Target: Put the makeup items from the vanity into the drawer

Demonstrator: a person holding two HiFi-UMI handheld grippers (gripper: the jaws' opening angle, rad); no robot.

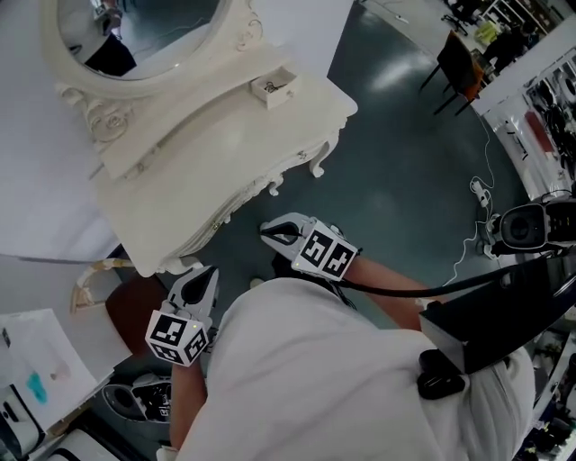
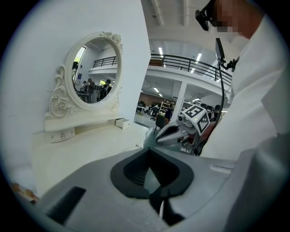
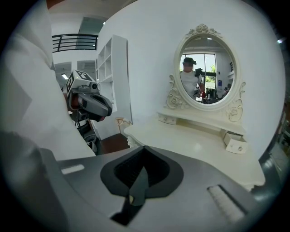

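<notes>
The vanity's counter [image 1: 225, 153] looks bare from edge to edge in all three views: no bottle, brush or compact can be made out on its pale top, nor on the raised ledge along its back edge under the oval mirror [image 1: 135, 27]. The small drawer [image 1: 272, 87] at the right end of that ledge, near the counter's back right corner, stands pulled out. Something small and dark seems to lie inside it, though it is too small to identify. The left tongs [image 1: 205, 275] and the right tongs [image 1: 270, 234] are both held low and close to the person's body, off the counter's front edge and well apart from the drawer. Each gripper view shows its jaws clenched together with nothing between them. Judging from this, the moving of makeup items appears to be finished, or nearly so, since nothing is left to collect on the counter and neither tool carries anything. What may remain is pushing the open drawer back in. Whether the makeup is actually in the drawer cannot be confirmed from these angles.
</notes>
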